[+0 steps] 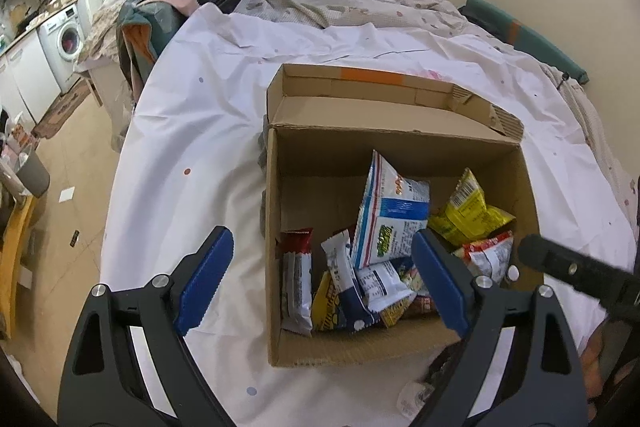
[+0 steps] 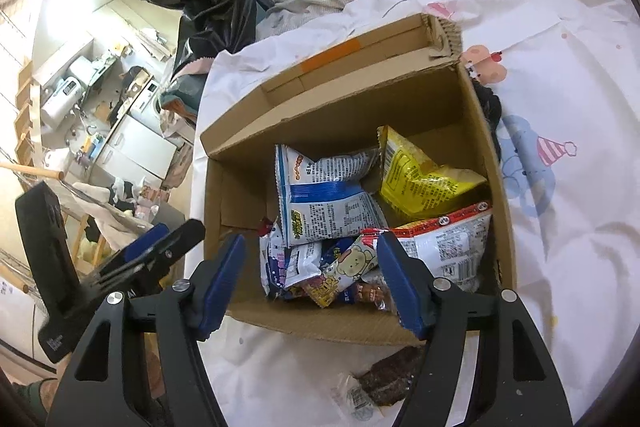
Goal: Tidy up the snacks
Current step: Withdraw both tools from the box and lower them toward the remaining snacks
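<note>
An open corrugated cardboard box [image 1: 276, 187] sits on a bed's wrinkled white printed sheet [image 1: 192, 131], holding crinkly foil snack packets: a puffy blue-and-white bag [image 1: 390, 215], a yellow bag [image 1: 468, 215] and flat bars [image 1: 296, 283]. The left hand-held gripper [image 1: 322, 279] hangs released, blue ridged pads spread across the box's near corner. The right hand-held gripper [image 2: 310, 283] is likewise released, gripping nothing, above the packets.

Snack packets [image 2: 332, 203] heaped in open cardboard box [image 2: 486, 147] — upright
</note>
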A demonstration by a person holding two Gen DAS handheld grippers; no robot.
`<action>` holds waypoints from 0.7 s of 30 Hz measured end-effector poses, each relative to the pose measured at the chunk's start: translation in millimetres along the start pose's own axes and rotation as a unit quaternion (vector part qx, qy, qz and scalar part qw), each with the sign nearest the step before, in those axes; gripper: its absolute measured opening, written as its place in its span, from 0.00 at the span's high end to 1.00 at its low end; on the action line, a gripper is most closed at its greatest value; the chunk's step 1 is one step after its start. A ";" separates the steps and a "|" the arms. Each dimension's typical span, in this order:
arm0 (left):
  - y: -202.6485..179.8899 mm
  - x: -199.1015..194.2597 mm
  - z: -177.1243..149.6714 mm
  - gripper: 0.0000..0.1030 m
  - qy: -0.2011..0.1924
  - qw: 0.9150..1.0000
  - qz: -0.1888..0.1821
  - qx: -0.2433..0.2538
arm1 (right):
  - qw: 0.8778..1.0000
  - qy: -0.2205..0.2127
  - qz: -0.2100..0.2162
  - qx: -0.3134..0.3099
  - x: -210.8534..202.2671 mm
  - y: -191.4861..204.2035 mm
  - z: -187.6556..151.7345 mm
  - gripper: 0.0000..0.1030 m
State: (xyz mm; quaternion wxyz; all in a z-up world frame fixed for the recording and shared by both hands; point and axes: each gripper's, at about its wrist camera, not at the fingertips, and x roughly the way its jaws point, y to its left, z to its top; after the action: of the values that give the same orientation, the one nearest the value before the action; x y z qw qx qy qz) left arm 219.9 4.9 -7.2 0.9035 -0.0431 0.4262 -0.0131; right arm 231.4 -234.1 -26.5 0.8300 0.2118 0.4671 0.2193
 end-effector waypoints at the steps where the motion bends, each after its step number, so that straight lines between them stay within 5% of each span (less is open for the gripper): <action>1: -0.8 -3.2 -0.7 0.14 -0.002 1.000 -0.001 0.002 | 1.000 -0.002 0.000 0.002 -2.6 -1.2 -0.3 0.31; 8: 0.5 -16.7 -13.3 0.14 0.003 1.000 -0.009 -0.006 | 1.000 -0.008 -0.003 0.024 -27.0 -10.0 -12.5 0.31; 21: -25.1 -3.8 -57.9 0.14 0.091 0.993 -0.063 0.034 | 0.997 0.015 -0.032 0.073 -51.0 -40.5 -50.5 0.24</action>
State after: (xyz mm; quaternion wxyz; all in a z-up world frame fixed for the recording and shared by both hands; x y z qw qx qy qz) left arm 173.2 -23.8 -38.7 0.8594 -0.0380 0.5023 -0.0879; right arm 170.4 -288.3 -38.2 0.8115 0.2536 0.5013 0.1608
